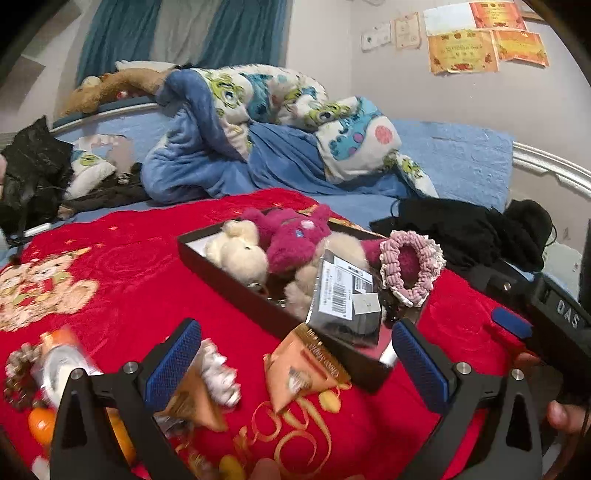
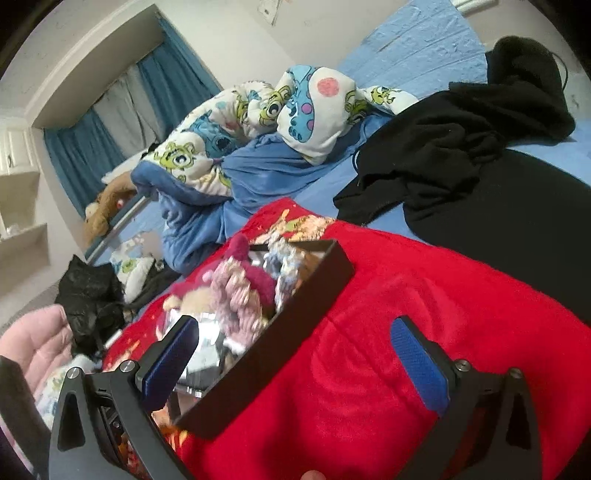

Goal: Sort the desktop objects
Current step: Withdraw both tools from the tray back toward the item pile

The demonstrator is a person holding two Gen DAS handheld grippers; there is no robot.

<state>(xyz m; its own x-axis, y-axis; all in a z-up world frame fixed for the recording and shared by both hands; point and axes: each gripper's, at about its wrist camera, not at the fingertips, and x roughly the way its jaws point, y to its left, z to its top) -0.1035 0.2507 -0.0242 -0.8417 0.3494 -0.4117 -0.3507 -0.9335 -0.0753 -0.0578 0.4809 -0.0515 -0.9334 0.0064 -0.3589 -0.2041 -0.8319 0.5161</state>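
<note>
Plush toys, a scrunchie and a barcoded packet sit gathered in the dark tray on the red blanket, while the left gripper, spread wide and empty, brackets an orange sachet presumably next, and the right gripper hangs open, holding nothing, by the tray's near wall

You're in a home bedroom, working on top of the bed.

Around you lies a blue bedsheet with a rumpled cartoon-monster quilt heaped on it, and a red plush blanket spread over the near part. Teal curtains hang behind the bed, a brown stuffed toy rests along its curved white frame, and paper certificates are stuck to the pale wall. Black clothing sits crumpled on the sheet.
</note>
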